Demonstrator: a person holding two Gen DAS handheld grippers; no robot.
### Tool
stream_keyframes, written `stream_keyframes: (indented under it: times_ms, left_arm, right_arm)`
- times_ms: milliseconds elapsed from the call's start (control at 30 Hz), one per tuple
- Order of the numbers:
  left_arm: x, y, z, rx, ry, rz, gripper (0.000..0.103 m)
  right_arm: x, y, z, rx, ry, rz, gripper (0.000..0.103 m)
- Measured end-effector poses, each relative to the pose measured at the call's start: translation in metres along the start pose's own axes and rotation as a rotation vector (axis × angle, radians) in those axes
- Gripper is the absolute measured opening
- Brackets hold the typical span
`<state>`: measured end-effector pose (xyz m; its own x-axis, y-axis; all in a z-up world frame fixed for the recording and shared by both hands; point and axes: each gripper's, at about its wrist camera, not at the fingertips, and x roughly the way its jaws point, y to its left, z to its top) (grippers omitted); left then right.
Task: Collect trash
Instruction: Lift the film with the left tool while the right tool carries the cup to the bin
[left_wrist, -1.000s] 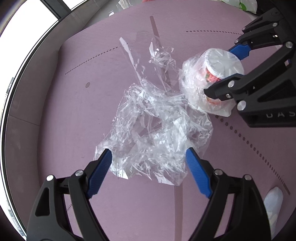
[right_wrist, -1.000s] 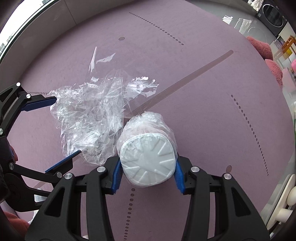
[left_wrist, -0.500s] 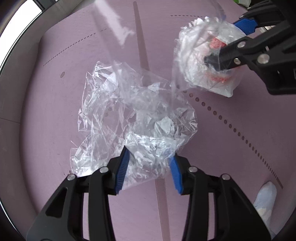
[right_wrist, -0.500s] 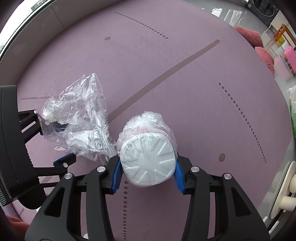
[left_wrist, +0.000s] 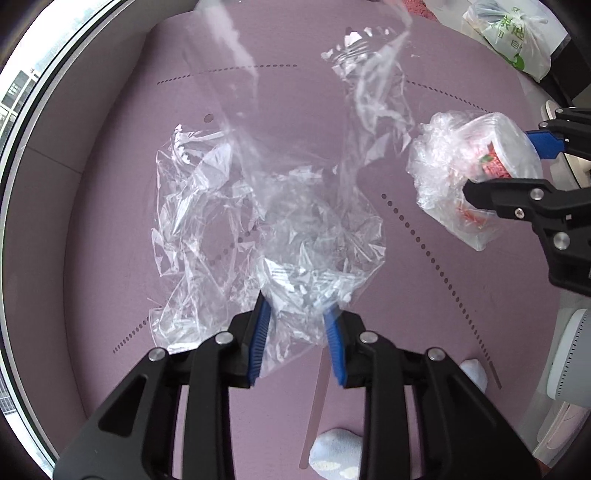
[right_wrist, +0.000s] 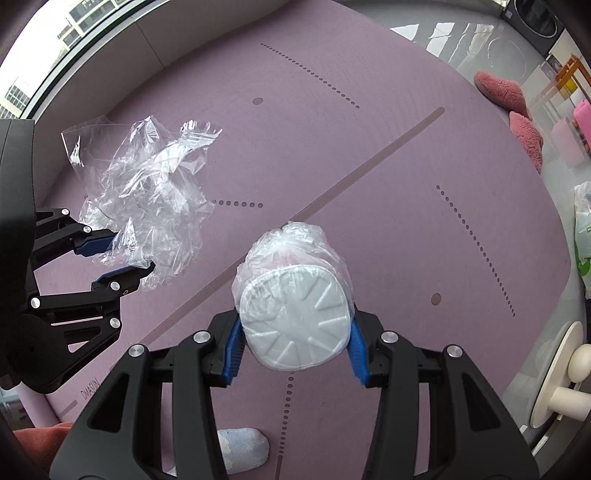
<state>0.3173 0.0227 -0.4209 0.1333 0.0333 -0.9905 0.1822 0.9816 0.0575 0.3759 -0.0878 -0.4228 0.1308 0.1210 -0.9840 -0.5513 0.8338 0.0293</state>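
Observation:
My left gripper is shut on a crumpled sheet of clear plastic wrap and holds it above the purple mat. The same gripper and wrap show at the left of the right wrist view. My right gripper is shut on a white foam cup covered with a clear bag, its ribbed bottom facing the camera. In the left wrist view the cup shows red print, held by the right gripper at the right.
A white and green shopping bag lies beyond the mat's far right corner. Two pink slippers lie off the mat. A pale blue sock is below the grippers. A white round stand is at the right edge.
My left gripper closed on the plastic wrap and lifted it off the mat. My right gripper kept hold of the cup and moved away to the right.

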Motion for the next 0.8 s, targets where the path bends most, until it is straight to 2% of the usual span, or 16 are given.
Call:
stream_keyframes:
  times_ms: [400, 567, 733, 800]
  left_arm:
    - [-0.135, 0.023, 0.016, -0.172, -0.005, 0.027, 0.029]
    - [-0.186, 0.028, 0.005, -0.238, -0.006, 0.038, 0.029]
    - [-0.220, 0.020, -0.008, -0.277, -0.011, 0.048, 0.030]
    - [-0.229, 0.007, -0.033, -0.281, -0.015, 0.042, 0.030]
  right_arm:
    - [-0.126, 0.029, 0.013, -0.015, -0.043, 0.035, 0.045]
    - [-0.175, 0.035, 0.005, -0.010, -0.056, 0.056, 0.045]
    - [-0.210, 0.038, -0.012, 0.016, -0.067, 0.062, 0.045]
    - [-0.224, 0.037, -0.019, 0.045, -0.077, 0.057, 0.045]
